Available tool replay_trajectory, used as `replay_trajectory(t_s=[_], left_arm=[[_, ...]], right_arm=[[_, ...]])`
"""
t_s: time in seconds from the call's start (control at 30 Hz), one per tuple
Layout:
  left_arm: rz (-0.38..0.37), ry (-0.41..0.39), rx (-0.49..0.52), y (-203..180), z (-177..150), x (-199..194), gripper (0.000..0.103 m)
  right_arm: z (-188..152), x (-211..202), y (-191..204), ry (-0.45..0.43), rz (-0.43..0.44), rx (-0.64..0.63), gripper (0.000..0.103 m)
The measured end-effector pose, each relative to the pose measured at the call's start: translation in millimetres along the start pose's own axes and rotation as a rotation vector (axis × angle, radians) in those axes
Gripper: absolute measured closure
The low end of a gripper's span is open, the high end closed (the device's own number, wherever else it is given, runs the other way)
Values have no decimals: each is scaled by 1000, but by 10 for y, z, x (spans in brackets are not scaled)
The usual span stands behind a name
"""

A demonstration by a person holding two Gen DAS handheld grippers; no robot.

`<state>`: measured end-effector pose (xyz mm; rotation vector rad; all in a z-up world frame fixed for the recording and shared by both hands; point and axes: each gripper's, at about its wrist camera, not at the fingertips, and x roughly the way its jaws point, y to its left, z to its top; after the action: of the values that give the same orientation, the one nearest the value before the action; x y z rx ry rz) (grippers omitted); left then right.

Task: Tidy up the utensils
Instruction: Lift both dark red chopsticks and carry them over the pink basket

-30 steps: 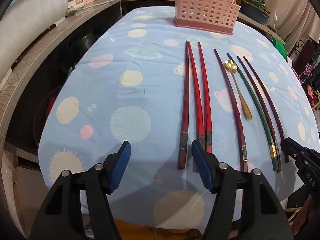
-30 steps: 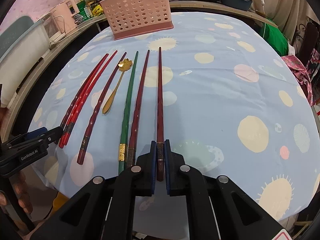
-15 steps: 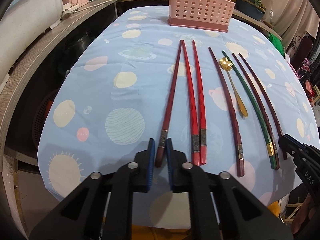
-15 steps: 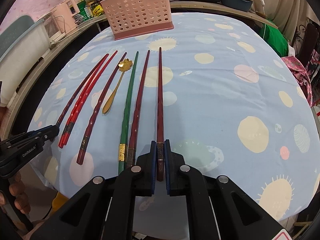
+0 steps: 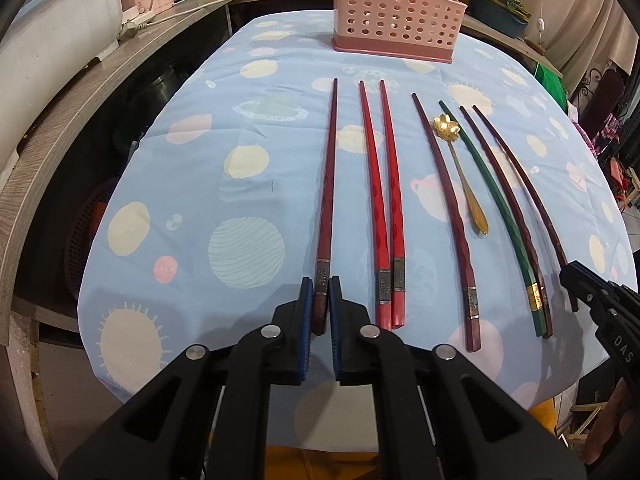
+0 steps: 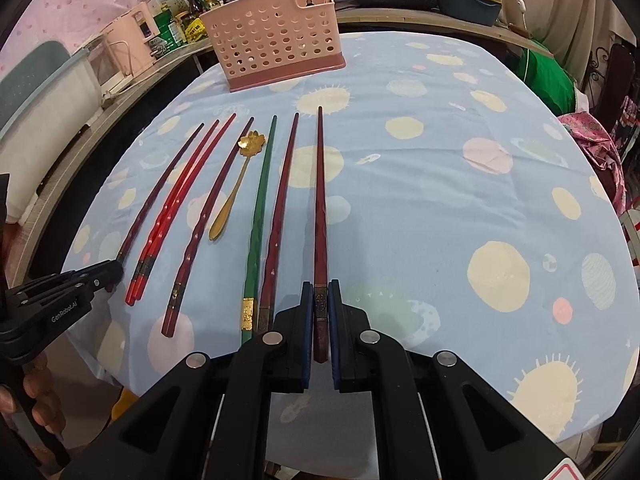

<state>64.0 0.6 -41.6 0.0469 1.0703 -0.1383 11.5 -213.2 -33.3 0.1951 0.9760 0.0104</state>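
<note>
Since each gripper takes one stick by its thick banded end, both ends of the row go first. Left gripper (image 5: 321, 304): clamped on the leftmost dark red chopstick (image 5: 327, 184), its jaws having just been closing onto it; shaft lies flat on the tablecloth (image 5: 192, 184), tip toward the pink perforated basket (image 5: 396, 12). Right gripper (image 6: 320, 320): clamped on the rightmost dark red chopstick (image 6: 321, 208), also flat. Between them lie two bright red chopsticks (image 5: 384, 200) touching at the butts, more dark ones, a green chopstick (image 6: 260, 208) and a gold flower spoon (image 6: 240, 176). Butt-end grip likely suits dropping tips first into the basket, well apart at the far edge.
</note>
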Motion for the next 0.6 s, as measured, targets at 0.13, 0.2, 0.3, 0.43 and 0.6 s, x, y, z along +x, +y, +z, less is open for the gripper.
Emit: replay_trajectory(t_s=[0.13,0.2,0.3,0.43,0.6], left_arm=[[-6,-8,-14,0,78,-89,96],[-13,-25,-22,0,146,-179,96],[-27,-52,-33,7,281,-325,96],[-24,-93,-47,8,539,-511,96],[-14,-157,-58,3,922,-690,96]], right_arm=[[120,-117,-18,-39,10,5,96],[209,-195,-33,-65,17,10,96],[367,-321,-69,-110,32,20,96],[629,-462,-141,-164,70,43,96],[986,-607,-190,-244,87,53,96]])
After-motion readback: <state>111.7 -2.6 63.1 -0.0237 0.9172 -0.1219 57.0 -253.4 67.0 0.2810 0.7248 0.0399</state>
